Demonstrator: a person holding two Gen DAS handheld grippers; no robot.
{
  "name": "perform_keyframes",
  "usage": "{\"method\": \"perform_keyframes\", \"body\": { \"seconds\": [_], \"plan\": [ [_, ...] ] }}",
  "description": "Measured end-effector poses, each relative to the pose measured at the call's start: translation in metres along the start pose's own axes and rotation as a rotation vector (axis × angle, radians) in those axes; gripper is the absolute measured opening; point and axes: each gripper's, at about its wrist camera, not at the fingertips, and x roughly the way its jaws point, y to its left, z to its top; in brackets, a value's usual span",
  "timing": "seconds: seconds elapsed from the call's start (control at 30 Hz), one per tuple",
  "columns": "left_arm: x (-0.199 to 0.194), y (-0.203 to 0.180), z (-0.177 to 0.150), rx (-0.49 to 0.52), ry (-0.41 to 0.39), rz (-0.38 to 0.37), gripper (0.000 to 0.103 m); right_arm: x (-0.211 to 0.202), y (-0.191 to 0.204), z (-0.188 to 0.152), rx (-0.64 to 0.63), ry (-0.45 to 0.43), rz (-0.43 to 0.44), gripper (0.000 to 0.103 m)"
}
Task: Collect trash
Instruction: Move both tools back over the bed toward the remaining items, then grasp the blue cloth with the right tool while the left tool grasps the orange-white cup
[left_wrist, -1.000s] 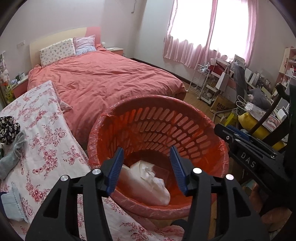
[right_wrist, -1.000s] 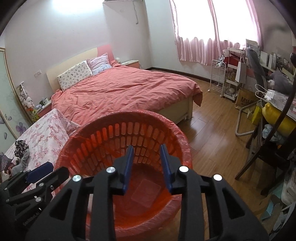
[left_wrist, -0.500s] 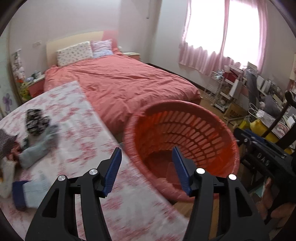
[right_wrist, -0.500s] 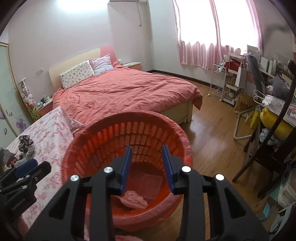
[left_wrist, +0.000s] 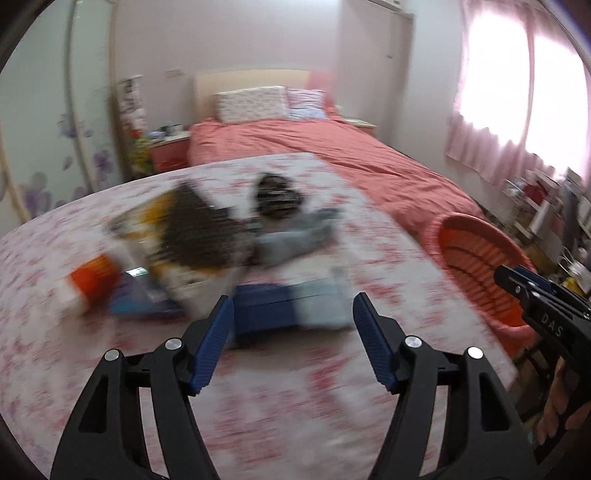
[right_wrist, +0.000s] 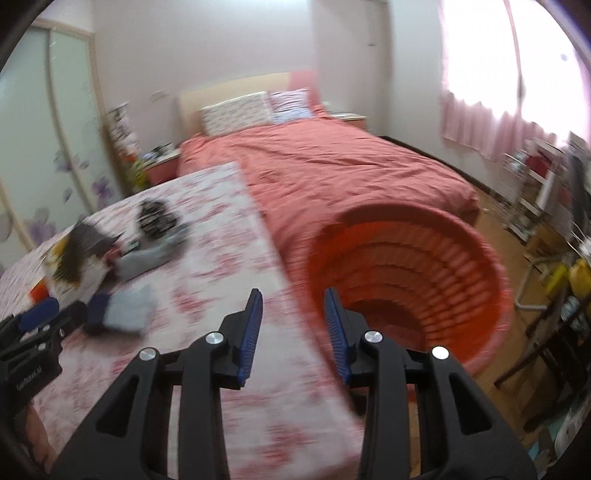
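Observation:
Blurred trash lies on the floral-clothed table (left_wrist: 332, 406): a blue and pale-grey item (left_wrist: 288, 306), a grey cloth (left_wrist: 291, 240), a black patterned lump (left_wrist: 275, 197), a dark and yellow bag (left_wrist: 195, 232) and an orange and white piece (left_wrist: 92, 280). My left gripper (left_wrist: 292, 299) hovers just short of the blue and grey item, its jaws opening and nothing between them. The orange lined basket (right_wrist: 406, 280) stands beside the table's right edge. My right gripper (right_wrist: 291, 291) is open and empty above that edge, with the pile (right_wrist: 122, 310) to its left.
A bed with a salmon cover (right_wrist: 351, 173) lies behind the table and basket. A glass-fronted wardrobe (right_wrist: 55, 129) fills the left wall. Chairs, a shelf rack (right_wrist: 535, 192) and clutter crowd the wooden floor on the right under pink curtains.
Both views have swung left, away from the basket's inside and onto the table with the pile. The basket now sits to the right. The left jaws have spread wider.

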Motion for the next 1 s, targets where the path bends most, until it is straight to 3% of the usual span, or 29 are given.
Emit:
{"method": "perform_keyframes", "body": {
  "seconds": [0.3, 0.53, 0.77, 1.0],
  "plan": [
    [-0.013, 0.090, -0.017, -0.134, 0.001, 0.139, 0.067, 0.009, 0.092, -0.013, -0.123, 0.053, 0.124, 0.036],
    [-0.020, 0.126, -0.027, -0.203, 0.003, 0.184, 0.067, 0.019, 0.143, -0.013, -0.175, 0.061, 0.212, 0.049],
    [-0.027, 0.152, -0.036, -0.244, 0.003, 0.210, 0.067, 0.060, 0.169, -0.017, -0.192, 0.162, 0.166, 0.061],
    [-0.025, 0.169, -0.038, -0.290, 0.010, 0.210, 0.067, 0.063, 0.172, -0.027, -0.253, 0.150, 0.113, 0.038]
  ]
}}
